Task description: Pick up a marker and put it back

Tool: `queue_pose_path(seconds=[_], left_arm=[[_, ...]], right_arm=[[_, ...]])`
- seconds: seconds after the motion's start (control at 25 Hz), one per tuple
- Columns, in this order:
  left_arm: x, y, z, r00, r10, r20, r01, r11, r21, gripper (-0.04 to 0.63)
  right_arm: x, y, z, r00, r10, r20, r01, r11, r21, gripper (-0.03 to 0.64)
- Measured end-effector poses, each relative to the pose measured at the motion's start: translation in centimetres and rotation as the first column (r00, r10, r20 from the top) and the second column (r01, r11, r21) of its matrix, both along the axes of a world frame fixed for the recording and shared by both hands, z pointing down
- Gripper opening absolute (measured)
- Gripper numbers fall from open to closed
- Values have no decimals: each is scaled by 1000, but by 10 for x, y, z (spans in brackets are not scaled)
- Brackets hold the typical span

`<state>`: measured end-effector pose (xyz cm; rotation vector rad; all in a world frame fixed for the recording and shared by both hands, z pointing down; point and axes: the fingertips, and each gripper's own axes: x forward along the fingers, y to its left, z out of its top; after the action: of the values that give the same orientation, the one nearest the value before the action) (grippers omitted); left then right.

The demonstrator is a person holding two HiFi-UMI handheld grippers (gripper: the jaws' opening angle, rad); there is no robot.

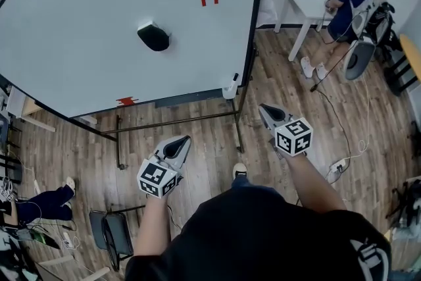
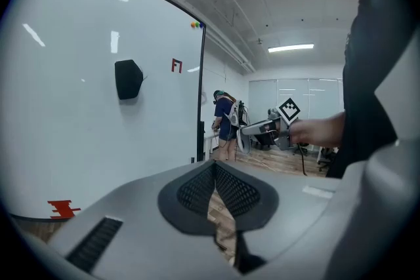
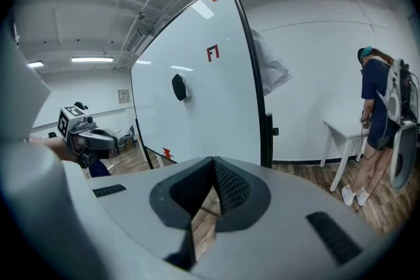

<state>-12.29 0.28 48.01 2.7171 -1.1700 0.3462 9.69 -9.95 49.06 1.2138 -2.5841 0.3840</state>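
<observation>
Ahead of you, at the lower right corner of the whiteboard (image 1: 99, 23), what looks like a dark marker (image 1: 235, 78) is standing nearly upright in a small white holder (image 1: 228, 91). Your right gripper (image 1: 262, 108) is sitting nearer, with the marker up and to its left; your left gripper (image 1: 187, 139) is hanging further off. Both pairs of jaws are resting closed, gripping nothing, so the right ones are probably needing to open across that upright axis.
</observation>
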Motion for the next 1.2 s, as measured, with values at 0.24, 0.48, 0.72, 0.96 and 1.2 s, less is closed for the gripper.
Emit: queue_pose_path(seconds=[0.24, 0.48, 0.72, 0.96, 1.2], left_arm=[[15, -50, -7, 1000, -28, 8, 28, 1000, -2, 11], [24, -90, -9, 998, -58, 23, 58, 998, -12, 11], [30, -139, -13, 995, -102, 18, 102, 995, -16, 11], [43, -176, -9, 991, -129, 21, 129, 991, -21, 11], [56, -192, -7, 992, -121, 32, 122, 992, -28, 11]], right_arm=[[11, -55, 0, 1000, -26, 7, 26, 1000, -6, -3], [15, -99, -2, 998, -62, 26, 62, 998, 2, -3], [20, -143, 4, 995, -89, 41, 90, 996, -10, -3], [22, -171, 12, 991, -129, 36, 129, 992, -6, -3], [23, -181, 20, 987, -156, 27, 157, 987, -16, -3]])
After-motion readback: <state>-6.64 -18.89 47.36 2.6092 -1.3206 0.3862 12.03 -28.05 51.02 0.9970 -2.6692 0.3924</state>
